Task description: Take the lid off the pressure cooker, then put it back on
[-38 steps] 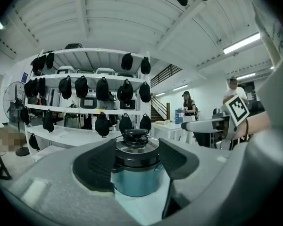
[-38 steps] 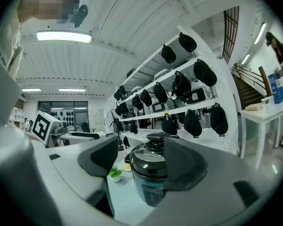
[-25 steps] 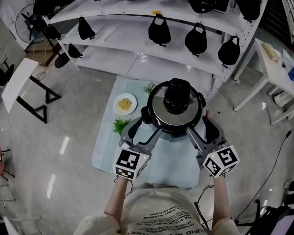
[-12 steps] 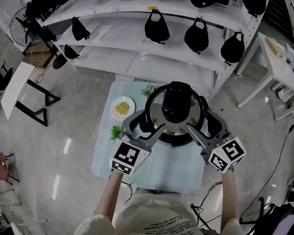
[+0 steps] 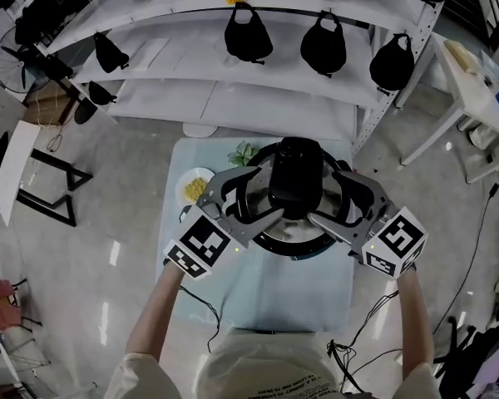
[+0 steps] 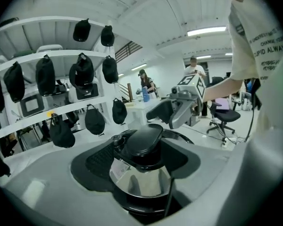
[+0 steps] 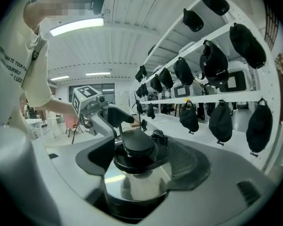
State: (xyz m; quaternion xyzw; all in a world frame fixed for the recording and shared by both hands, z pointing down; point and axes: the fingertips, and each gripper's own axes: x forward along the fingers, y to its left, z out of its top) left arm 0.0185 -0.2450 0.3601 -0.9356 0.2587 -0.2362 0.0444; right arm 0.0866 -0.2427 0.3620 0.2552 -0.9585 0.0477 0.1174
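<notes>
Pressure cooker lid (image 5: 291,229), a polished steel dome with a bulky black handle (image 5: 296,177) across its top, sits closed on the round dark cooker pot (image 6: 137,208). The pot stands on the far half of the pale blue-green table (image 5: 258,293), near a small white plate of yellow food (image 5: 191,188) and some green leaves (image 5: 243,151). The left gripper (image 5: 262,194) and the right gripper (image 5: 326,196) flank the lid from either side, each with its fingers spread wide. Both pairs of jaws have just been opening, and each gripper view shows the lid and its handle standing in the gap with no pad pressing on it. The step in hand looks to be the approach for the lift-off, so no part of the task is done yet. To do it well, I would bring both grippers in level until the pads face opposite ends of the black handle, not the slick steel dome, which would likely slip under a pinch. Both sides should close evenly, so the lid is not shoved sideways across the pot. A lid of this kind probably locks by twisting, so it may need turning first and lifting only once it goes free. Pulling straight up against a lock could drag the whole cooker toward the table edge or onto the plate. Keeping the two grippers at matching height should let the lid come off flat.
</notes>
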